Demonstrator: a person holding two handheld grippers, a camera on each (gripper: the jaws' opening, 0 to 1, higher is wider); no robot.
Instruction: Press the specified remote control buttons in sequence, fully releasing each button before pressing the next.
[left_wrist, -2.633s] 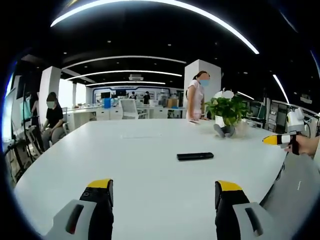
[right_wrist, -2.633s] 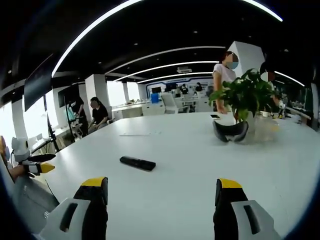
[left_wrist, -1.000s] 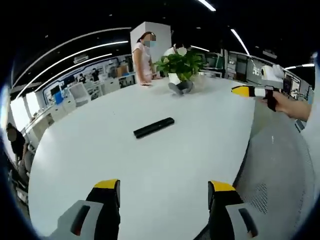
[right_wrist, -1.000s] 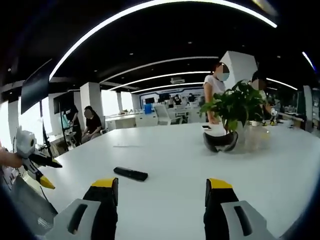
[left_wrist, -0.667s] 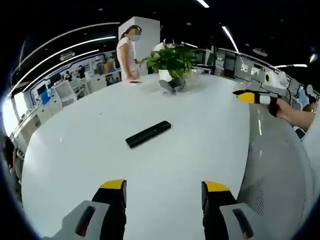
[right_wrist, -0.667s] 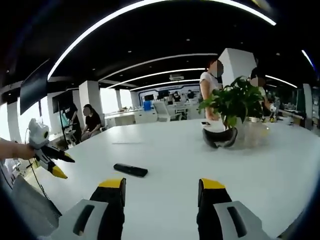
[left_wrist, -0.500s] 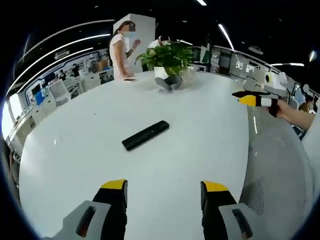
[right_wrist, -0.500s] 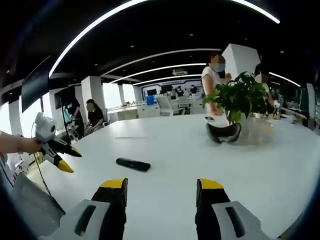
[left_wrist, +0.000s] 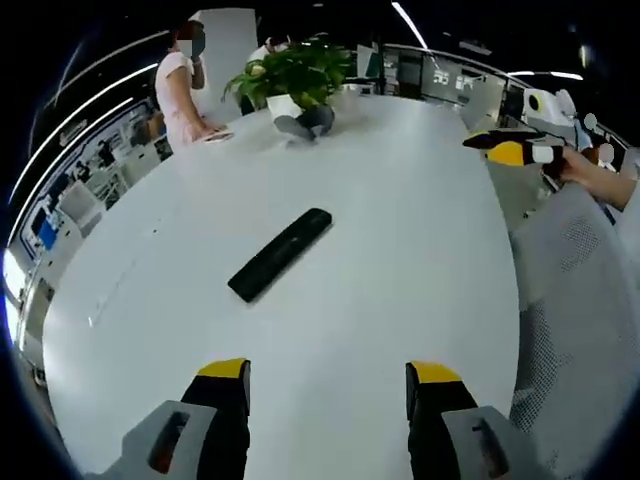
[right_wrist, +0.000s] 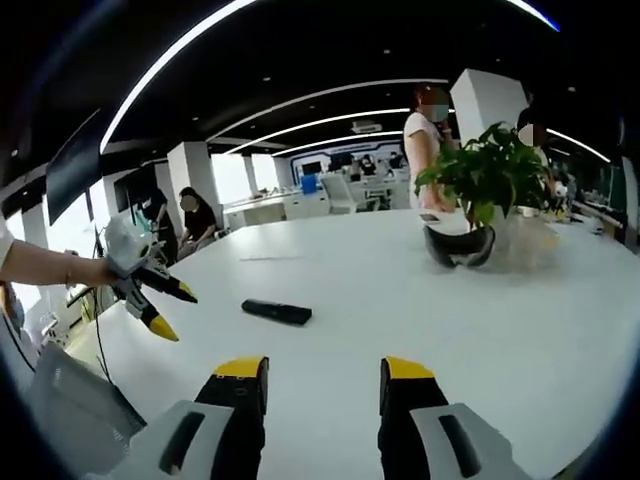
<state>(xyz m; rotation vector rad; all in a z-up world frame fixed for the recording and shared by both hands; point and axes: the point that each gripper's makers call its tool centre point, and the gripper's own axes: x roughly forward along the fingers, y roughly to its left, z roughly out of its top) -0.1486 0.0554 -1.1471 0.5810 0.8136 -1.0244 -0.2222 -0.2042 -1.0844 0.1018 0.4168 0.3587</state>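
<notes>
Fingers of the left gripper (left_wrist: 326, 380) and right gripper (right_wrist: 322, 375) are spread, holding nothing. Ahead of them, untouched, lies the slim black remote control (left_wrist: 280, 254) (right_wrist: 277, 312) on the white table (left_wrist: 420, 250); no press is begun.

— Where's the remote?
— The remote (left_wrist: 281, 254) is a slim black bar lying flat on the white table (left_wrist: 400, 260), out in the open, well apart from the plant.
— And its pose?
— In the left gripper view it runs on a diagonal; in the right gripper view it (right_wrist: 276, 312) lies nearly crosswise. Buttons are too small to tell.
</notes>
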